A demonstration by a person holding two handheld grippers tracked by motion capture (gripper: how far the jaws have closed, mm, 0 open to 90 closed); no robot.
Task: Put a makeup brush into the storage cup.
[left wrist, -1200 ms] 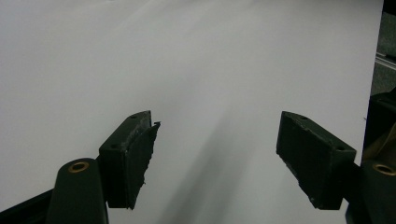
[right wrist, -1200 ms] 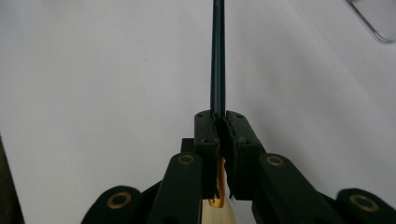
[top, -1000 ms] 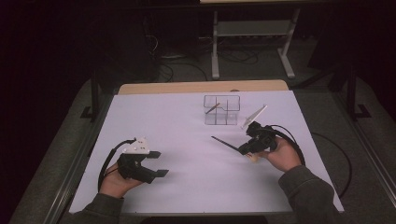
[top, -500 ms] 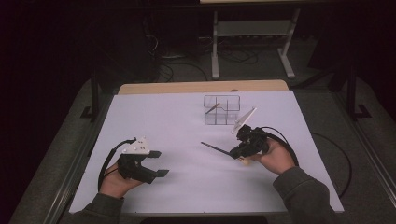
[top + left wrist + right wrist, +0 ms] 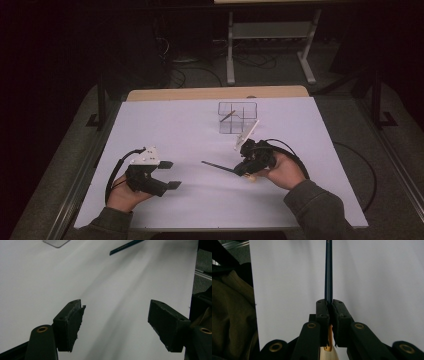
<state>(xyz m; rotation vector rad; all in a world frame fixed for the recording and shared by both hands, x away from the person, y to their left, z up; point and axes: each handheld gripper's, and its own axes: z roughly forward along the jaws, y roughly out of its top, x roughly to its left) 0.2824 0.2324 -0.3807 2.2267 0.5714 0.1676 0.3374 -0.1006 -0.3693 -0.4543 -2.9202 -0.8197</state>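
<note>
The right gripper (image 5: 329, 305) clamps a thin dark blue pencil (image 5: 328, 272) whose tip is cut off at the frame's top edge, held low over the white tabletop (image 5: 190, 130), while the left gripper (image 5: 116, 325) gapes wide, empty.

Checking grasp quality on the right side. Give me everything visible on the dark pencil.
The pencil is a long, slim, dark blue-green stick with a glossy painted look and faint lettering along its side in the left gripper view. The right tool is shut on one end, jaws pressed against both sides. The rest juts out straight, in line with the jaws, toward the left tool, low over the white table. Whether the far end touches the table is unclear.
</note>
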